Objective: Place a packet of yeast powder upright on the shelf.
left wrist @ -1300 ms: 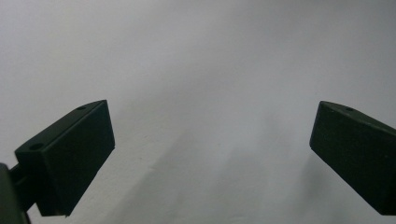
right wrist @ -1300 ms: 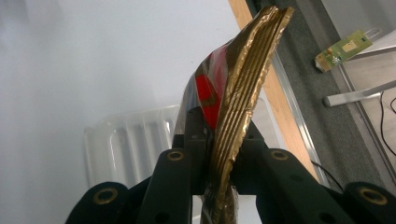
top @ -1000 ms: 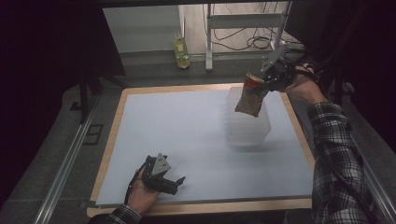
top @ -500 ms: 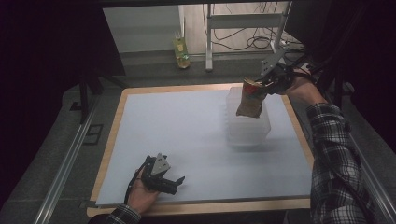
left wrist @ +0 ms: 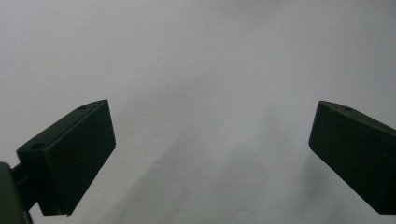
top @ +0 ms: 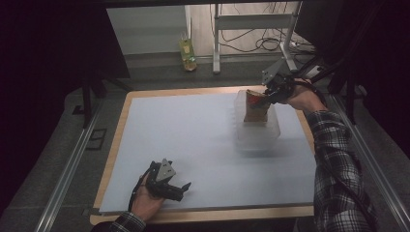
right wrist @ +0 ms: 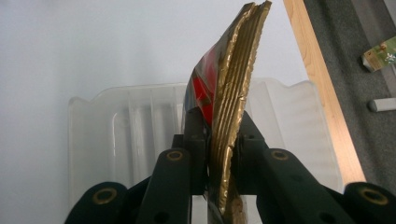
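A gold and red snack packet [top: 255, 107] hangs over a clear plastic tray [top: 257, 135] at the table's far right. My right gripper [top: 267, 96] is shut on the packet's sealed top edge. In the right gripper view the packet [right wrist: 232, 93] stands edge-on, pinched between the two black jaws, with the ribbed clear tray [right wrist: 116, 126] right behind it. My left gripper [top: 175, 187] rests near the front edge of the table, held in a hand. Its jaws stand wide apart in the left gripper view, with only the pale sheet between them.
A pale sheet [top: 193, 140] covers the table inside a wooden border [top: 116, 145]. Behind the table stand a yellow-green carton [top: 187, 52] on the floor, metal stand legs [top: 216, 43] and cables. Metal rails run along both sides.
The right gripper has carried the packet slightly back and down over the tray. The left gripper has stayed where it was.
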Motion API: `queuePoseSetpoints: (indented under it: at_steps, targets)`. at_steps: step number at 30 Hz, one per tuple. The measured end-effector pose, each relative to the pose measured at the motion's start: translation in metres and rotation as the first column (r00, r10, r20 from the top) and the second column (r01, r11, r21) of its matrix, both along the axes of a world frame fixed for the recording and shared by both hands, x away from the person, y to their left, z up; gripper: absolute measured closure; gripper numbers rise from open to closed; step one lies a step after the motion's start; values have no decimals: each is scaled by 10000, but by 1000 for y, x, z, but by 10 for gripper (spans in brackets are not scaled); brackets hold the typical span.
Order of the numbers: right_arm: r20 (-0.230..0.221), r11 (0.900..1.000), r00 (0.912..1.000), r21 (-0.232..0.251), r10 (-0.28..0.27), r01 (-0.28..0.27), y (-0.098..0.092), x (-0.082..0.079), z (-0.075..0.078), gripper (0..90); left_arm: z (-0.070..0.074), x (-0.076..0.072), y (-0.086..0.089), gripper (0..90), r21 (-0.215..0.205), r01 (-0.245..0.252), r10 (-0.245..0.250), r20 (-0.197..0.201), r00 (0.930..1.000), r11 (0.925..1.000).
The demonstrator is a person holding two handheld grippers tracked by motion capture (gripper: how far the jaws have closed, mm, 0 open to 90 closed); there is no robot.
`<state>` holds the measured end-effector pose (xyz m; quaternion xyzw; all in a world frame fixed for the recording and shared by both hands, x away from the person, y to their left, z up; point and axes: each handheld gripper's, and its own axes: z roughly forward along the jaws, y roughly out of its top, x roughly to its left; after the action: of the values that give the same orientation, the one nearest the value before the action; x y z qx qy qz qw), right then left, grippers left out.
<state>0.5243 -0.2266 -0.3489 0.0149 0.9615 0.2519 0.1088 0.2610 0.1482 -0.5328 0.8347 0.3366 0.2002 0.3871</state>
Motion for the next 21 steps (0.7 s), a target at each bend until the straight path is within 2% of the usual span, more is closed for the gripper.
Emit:
queuePoseSetpoints:
  at_steps: [4, 8, 12, 18, 21]
  targets:
    - [-141, 9997, 9997, 162, -199, 201, -5, 2, -7, 782, 0, 0, -1, 5, 5, -29, 29, 14, 10000, 10000]
    - [-291, 9990, 9986, 124, -431, 435, -10, 4, -15, 780, 0, -1, -1, 5, 47, -39, 39, 28, 10000, 10000]
    - [-341, 9974, 9974, 320, -632, 643, -17, 4, -18, 779, -1, -1, -2, 5, 123, -56, 56, 7, 10000, 9999]
    - [-280, 9957, 9956, 206, -896, 902, -20, 4, -22, 763, -1, -1, -3, 5, 215, -18, 18, 27, 10000, 9998]
    - [-396, 9949, 9944, 201, -984, 993, -21, 3, -23, 737, -2, -1, -3, 3, 235, -10, 8, 52, 10000, 9997]
